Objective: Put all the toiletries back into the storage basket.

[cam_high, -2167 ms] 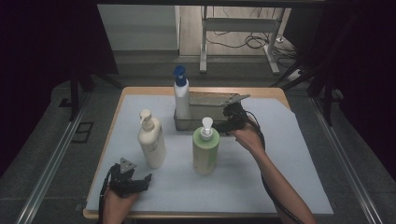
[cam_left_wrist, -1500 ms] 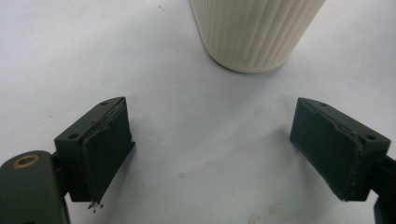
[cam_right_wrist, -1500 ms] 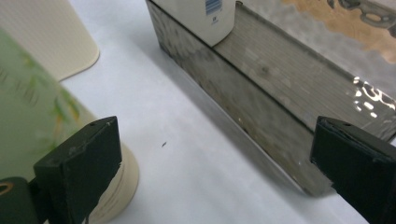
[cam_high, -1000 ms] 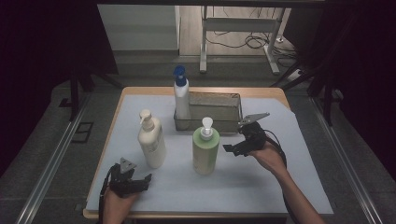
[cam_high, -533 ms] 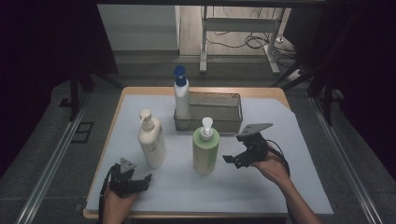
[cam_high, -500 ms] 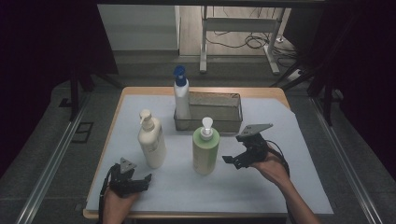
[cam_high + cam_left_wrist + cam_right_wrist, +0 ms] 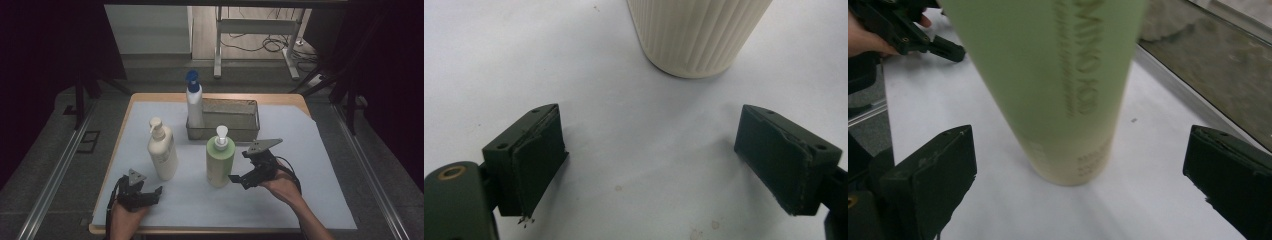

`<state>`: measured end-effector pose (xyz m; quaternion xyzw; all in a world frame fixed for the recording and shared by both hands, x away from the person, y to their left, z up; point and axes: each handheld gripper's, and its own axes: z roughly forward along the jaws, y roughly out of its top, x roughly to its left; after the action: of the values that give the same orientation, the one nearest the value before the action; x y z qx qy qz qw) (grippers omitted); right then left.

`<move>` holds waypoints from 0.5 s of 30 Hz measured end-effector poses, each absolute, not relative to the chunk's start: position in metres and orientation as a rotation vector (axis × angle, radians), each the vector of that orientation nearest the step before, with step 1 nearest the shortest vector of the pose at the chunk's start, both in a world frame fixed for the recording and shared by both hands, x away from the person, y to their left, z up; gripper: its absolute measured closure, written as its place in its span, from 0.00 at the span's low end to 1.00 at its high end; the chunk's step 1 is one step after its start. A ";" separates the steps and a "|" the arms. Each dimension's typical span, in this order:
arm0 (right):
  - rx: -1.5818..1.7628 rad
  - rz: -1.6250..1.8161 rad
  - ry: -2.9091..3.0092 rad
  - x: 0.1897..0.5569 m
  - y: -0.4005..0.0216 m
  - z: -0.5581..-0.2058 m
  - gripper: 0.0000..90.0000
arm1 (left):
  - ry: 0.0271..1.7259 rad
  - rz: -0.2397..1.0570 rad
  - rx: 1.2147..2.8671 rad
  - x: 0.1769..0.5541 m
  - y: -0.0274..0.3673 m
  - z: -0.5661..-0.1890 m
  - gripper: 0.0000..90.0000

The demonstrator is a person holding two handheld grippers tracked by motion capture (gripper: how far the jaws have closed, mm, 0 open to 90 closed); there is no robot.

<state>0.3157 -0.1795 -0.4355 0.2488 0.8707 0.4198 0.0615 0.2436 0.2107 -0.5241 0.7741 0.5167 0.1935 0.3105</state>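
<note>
A green pump bottle (image 7: 220, 161) stands upright mid-table. My right gripper (image 7: 241, 167) is just to its right, open, pointing at its lower half; the bottle (image 7: 1063, 85) sits between and beyond the wide-apart jaws, untouched. To the left stands a cream pump bottle (image 7: 162, 150). My left gripper (image 7: 151, 193) rests open near the front edge, below that bottle. In the left gripper view the jaws of this gripper (image 7: 651, 160) are spread, with the ribbed cream base (image 7: 696, 35) ahead. A white bottle with a blue cap (image 7: 194, 102) stands in the metal tray's (image 7: 235, 106) left end.
A white sheet (image 7: 310, 165) covers the wooden table. The tray wall (image 7: 1208, 60) lies behind the green bottle on the right. The other hand and its gripper (image 7: 903, 30) are at the far left of the right gripper view. Floor rails run beside the table.
My right gripper drew back from the tray toward the near side and came down beside the green bottle's right. The left gripper and the bottles have not moved.
</note>
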 end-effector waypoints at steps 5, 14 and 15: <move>0.712 1.279 2.638 0.313 -0.169 -0.434 0.01 | 1.365 0.512 2.042 0.244 0.211 -0.524 0.14; 0.691 1.284 2.614 0.316 -0.155 -0.430 0.04 | 1.365 0.511 2.042 0.244 0.211 -0.524 0.14; 0.690 1.283 2.616 0.317 -0.153 -0.430 0.04 | 1.365 0.511 2.042 0.244 0.211 -0.524 0.14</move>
<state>0.3167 -0.1532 -0.4303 0.2297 0.8712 0.4275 0.0737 0.2436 0.2106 -0.5242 0.7735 0.5171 0.1937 0.3111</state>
